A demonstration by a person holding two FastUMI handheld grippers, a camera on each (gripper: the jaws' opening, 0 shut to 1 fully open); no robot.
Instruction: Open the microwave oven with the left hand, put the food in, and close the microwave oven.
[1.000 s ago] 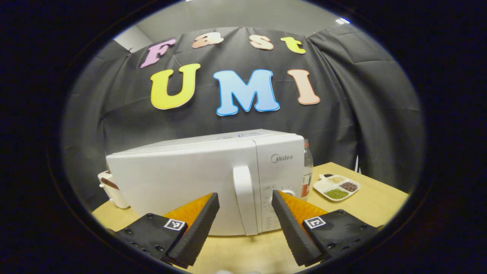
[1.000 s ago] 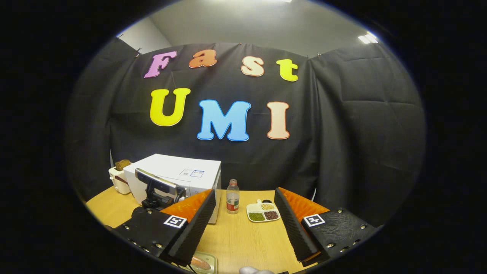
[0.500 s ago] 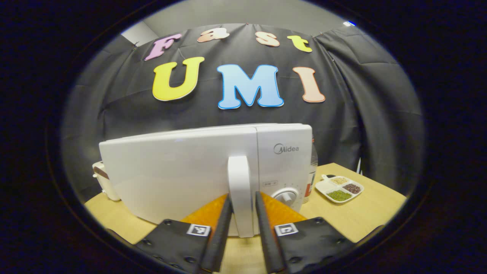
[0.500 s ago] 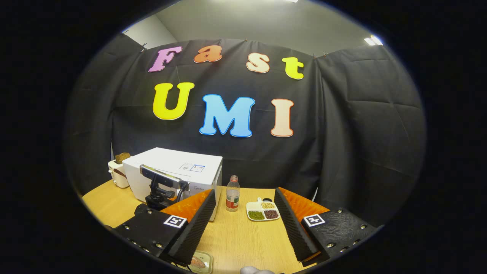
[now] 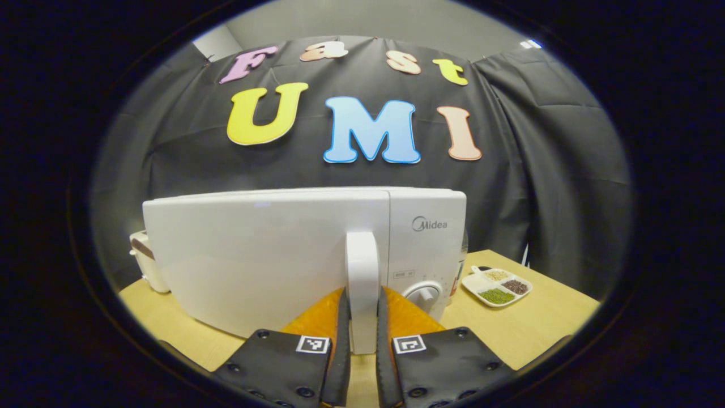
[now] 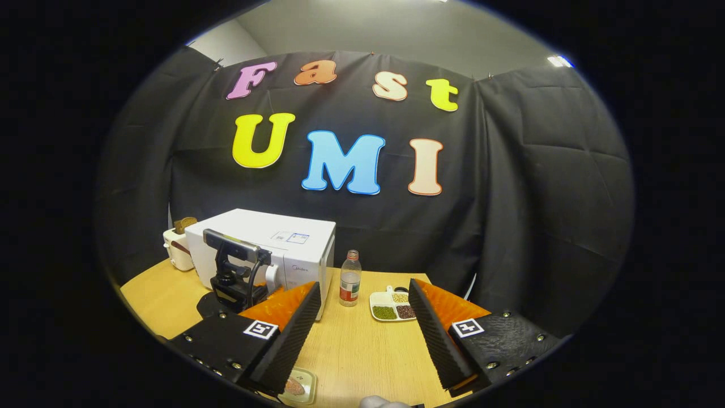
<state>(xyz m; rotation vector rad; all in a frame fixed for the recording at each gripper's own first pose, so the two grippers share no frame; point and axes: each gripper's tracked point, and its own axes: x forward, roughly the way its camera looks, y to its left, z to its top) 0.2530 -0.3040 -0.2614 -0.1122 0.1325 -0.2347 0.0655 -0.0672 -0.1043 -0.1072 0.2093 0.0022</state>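
White boxy microwave oven [image 5: 266, 255] far left on wooden bench [image 5: 527, 323], door closed. Left tongs [image 5: 362, 317] clenched on stiff, smooth white vertical door handle [image 5: 362, 283]; low hold, may slip. Right tongs [image 6: 362, 323] released, near small food tray [image 6: 297, 387].

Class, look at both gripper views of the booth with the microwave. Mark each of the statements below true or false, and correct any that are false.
1. The left gripper has its fingers closed on the white upright door handle. True.
2. The white box-shaped microwave oven has its door wide open. False: the door looks shut.
3. The right gripper is shut on the clear plastic bottle with a red label. False: its fingers are spread with nothing between them, and the bottle stands farther off on the wooden table.
4. A white divided dish of beans sits on the table beside the bottle. True.
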